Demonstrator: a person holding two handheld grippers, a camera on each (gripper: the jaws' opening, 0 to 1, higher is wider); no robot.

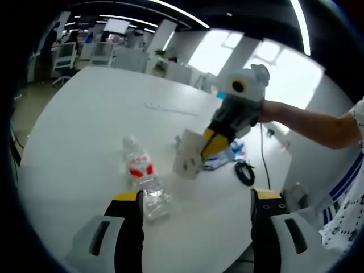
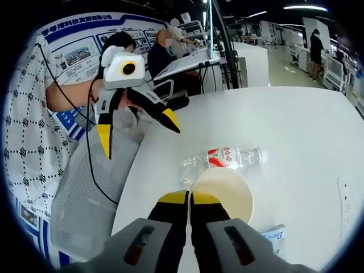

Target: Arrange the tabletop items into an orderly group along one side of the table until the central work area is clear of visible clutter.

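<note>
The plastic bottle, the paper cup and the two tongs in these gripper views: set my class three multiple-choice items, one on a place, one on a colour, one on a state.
1. Where does the plastic bottle lie?
A. On its side on the white table
B. Upright on a chair
C. Inside the paper cup

2. What colour is the band on the bottle's label?
A. Green
B. Red
C. Black

3. How do the right tongs stand?
A. Wide open above the bottle
B. Shut on the rim of the paper cup
C. Shut on a cable

Key: 1 A, the left gripper view shows it flat on the tabletop, just ahead of the open left tongs. 2 B, red shows on the label in both views. 3 B, the right gripper view shows the yellow-tipped jaws pinched together at the cup's rim.
</note>
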